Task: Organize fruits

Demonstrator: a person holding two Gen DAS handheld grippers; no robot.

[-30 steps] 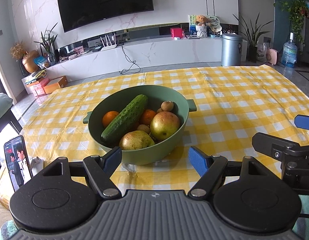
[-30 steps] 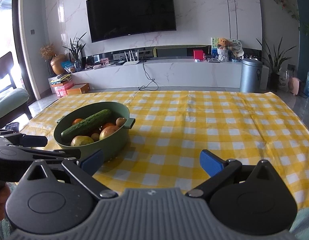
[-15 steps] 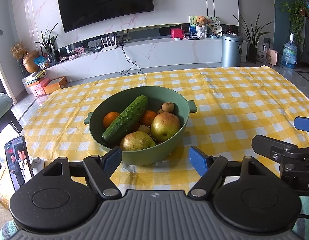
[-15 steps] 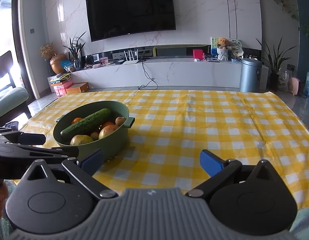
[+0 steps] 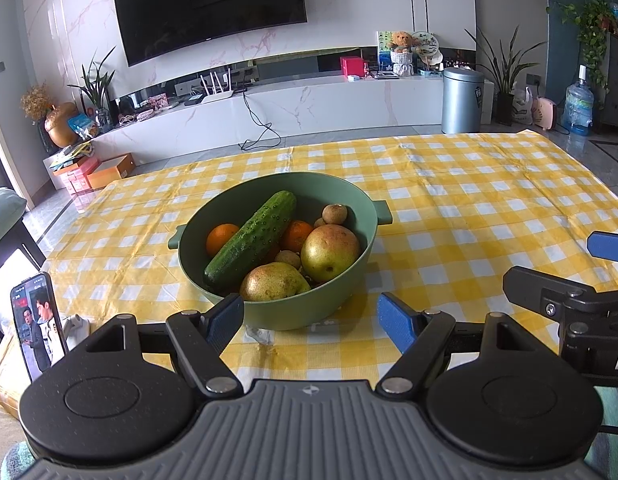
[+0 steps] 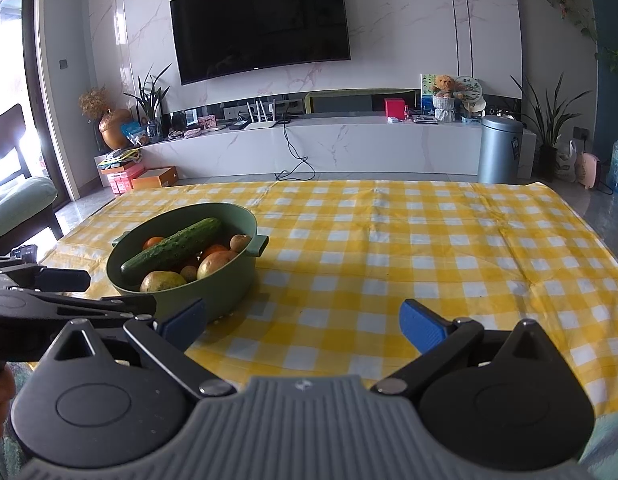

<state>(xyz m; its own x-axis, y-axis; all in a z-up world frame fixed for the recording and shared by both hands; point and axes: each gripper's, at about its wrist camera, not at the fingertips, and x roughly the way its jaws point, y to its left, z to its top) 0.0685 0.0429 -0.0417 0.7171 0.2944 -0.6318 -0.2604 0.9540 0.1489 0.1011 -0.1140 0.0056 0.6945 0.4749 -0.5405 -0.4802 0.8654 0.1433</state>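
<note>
A green two-handled bowl [image 5: 349, 292] [image 6: 229, 284] stands on the yellow checked tablecloth [image 5: 469, 208]. It holds a cucumber [image 5: 251, 240] [image 6: 173, 245] lying across two oranges [image 5: 221, 237], two large yellow-red fruits [image 5: 331, 252] [image 5: 273, 287] and some small brown fruits [image 5: 335, 213]. My left gripper [image 5: 311, 320] is open, just in front of the bowl's near wall. My right gripper [image 6: 303, 324] is open over bare cloth to the right of the bowl, and appears at the right edge of the left wrist view [image 5: 569, 292].
A phone [image 5: 39, 326] showing a video stands at the table's near left corner. Beyond the table are a TV wall, a low white cabinet [image 6: 329, 148], a grey bin [image 6: 499, 148] and a chair [image 6: 17, 208] at the left. Open cloth stretches right of the bowl.
Both grippers have barely shifted; the bowl sits slightly lower in the left wrist view. Both stay open and nothing was grasped.
</note>
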